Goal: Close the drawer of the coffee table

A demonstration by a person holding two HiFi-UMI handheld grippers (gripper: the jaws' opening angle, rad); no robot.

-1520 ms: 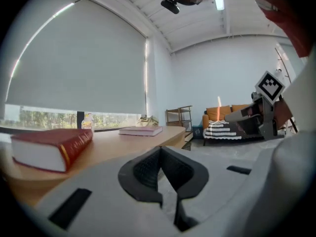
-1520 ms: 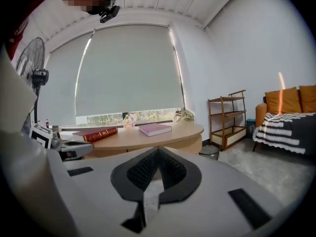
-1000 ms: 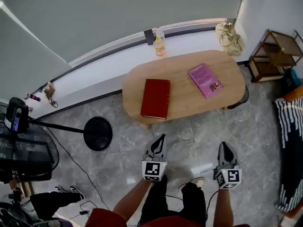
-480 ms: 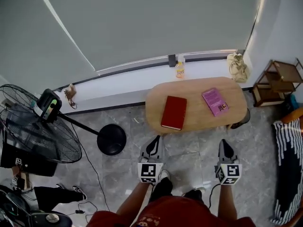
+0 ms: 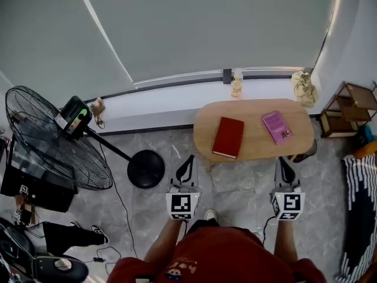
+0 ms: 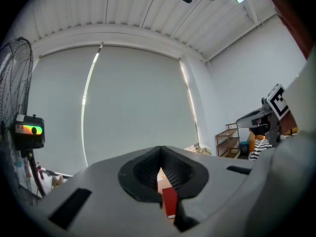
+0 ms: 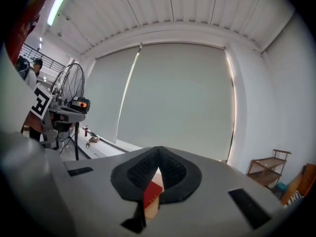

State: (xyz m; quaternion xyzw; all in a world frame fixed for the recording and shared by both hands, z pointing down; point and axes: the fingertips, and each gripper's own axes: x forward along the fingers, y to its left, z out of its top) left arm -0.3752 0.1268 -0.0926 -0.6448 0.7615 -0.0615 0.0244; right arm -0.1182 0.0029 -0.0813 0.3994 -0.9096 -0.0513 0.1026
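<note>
The oval wooden coffee table (image 5: 254,112) stands under the window ledge, with a red book (image 5: 228,137) and a purple book (image 5: 277,127) on top. No drawer shows from this angle. My left gripper (image 5: 188,158) hangs in the air short of the table's near left edge, shut and empty. My right gripper (image 5: 283,161) hovers by the near right edge, also shut with nothing in it. In the left gripper view the closed jaws (image 6: 160,149) frame the red book (image 6: 169,201). The right gripper view shows its closed jaws (image 7: 159,149) and the same book (image 7: 152,191).
A big pedestal fan (image 5: 53,140) with a round black base (image 5: 146,168) stands at the left. A bottle (image 5: 237,86) and a cloth bag (image 5: 304,87) sit on the ledge. A wooden shelf (image 5: 347,108) and a striped textile (image 5: 360,205) are at the right.
The view has risen and pulled back, so the table looks smaller and farther and the fan has come into sight. Both grippers have risen with it and stayed shut.
</note>
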